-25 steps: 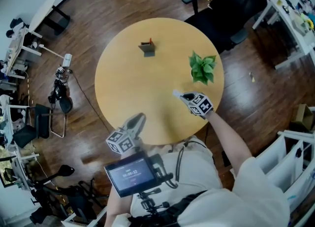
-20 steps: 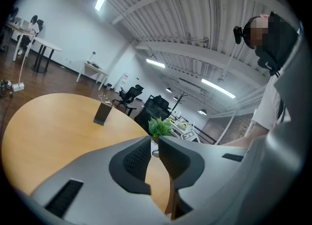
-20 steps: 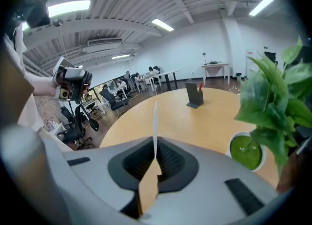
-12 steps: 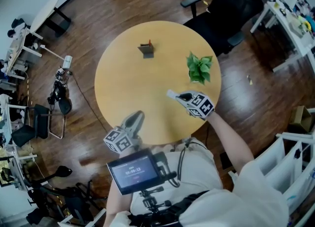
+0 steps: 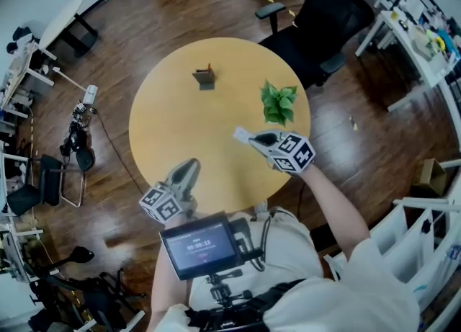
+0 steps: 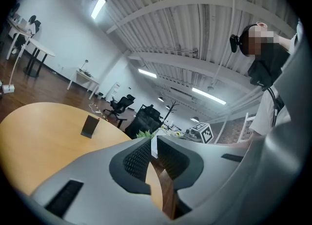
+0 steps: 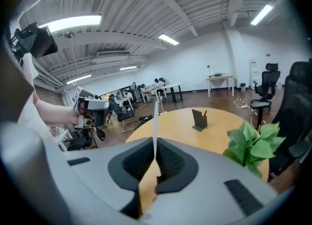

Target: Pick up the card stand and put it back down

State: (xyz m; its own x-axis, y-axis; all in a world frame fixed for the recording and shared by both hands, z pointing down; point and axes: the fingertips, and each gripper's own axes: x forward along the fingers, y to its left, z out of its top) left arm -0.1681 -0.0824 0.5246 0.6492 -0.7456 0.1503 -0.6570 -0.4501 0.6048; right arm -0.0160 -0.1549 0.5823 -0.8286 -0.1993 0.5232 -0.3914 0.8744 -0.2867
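Showing the card stand (image 5: pixel 204 77) upright on the round worktop (image 5: pixel 166 136), well apart from the potted plant (image 5: pixel 277 102) and up and to the left of it in the head view. A small red item is seen at the top of the stand. The right gripper (image 5: pixel 238 135) is held near the plant, on the person's side of it, and its fingers are clenched together on nothing. The left gripper (image 5: pixel 191 165) is held farther from the plant, toward the person, and its fingers are likewise pressed together and empty. The stand is judged light, rigid and easily tipped, and its smooth dark faces are probably slippery. A hold across the two flat faces of the upright panel, low near the base, is advised. The fingers must first be parted.
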